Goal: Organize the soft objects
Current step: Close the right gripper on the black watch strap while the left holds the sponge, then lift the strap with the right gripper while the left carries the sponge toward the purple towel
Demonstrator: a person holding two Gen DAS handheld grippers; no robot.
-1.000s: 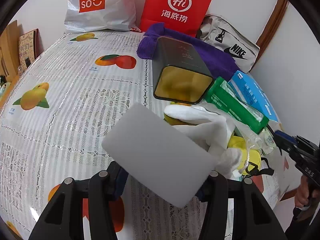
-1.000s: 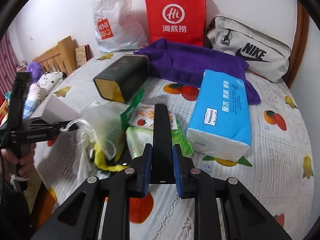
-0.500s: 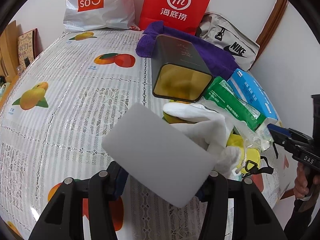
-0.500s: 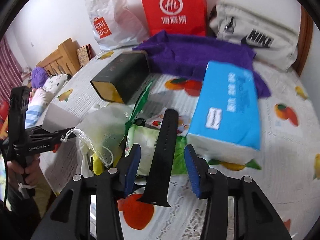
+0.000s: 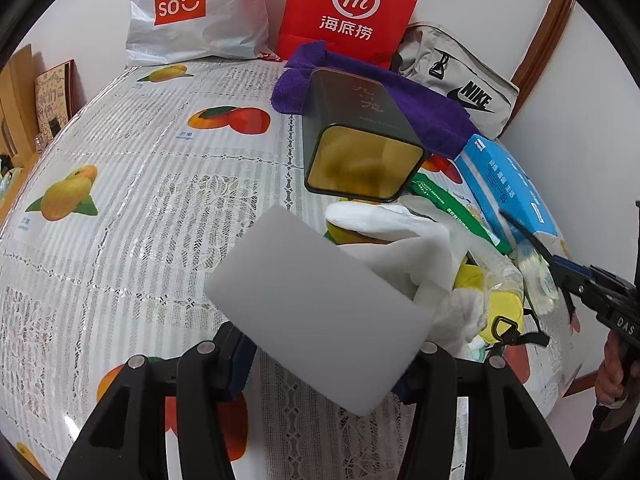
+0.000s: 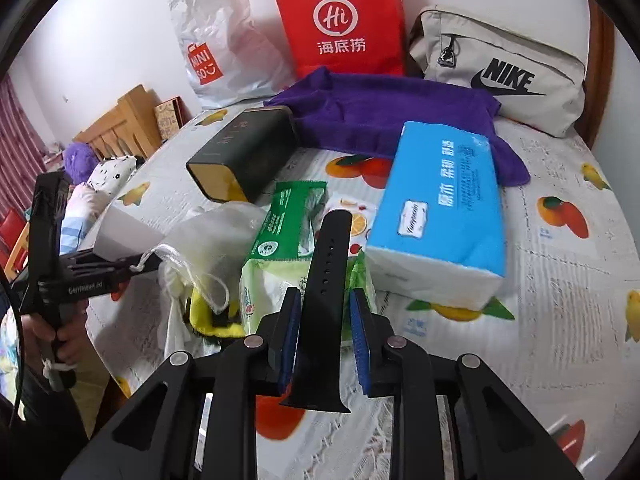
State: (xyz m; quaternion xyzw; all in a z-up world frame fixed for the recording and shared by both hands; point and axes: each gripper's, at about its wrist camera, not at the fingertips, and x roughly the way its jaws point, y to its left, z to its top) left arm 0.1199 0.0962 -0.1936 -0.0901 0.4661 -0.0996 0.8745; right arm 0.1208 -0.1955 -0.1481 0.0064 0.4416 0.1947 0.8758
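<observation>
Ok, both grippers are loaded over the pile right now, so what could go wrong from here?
1. The right gripper looks slack: there are gaps between its blue pads and the black watch strap, so the strap may drop.
2. The white sponge block held by the left gripper hides much of the left wrist view, making placement partly blind.
3. The open tin lies on its side by the pile and could be knocked.

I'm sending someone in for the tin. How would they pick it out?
Below the red paper bag lies a purple towel. The tin rests on its side at the towel's left end: dark, boxy, rigid, its open gold mouth facing the soft clutter.
</observation>
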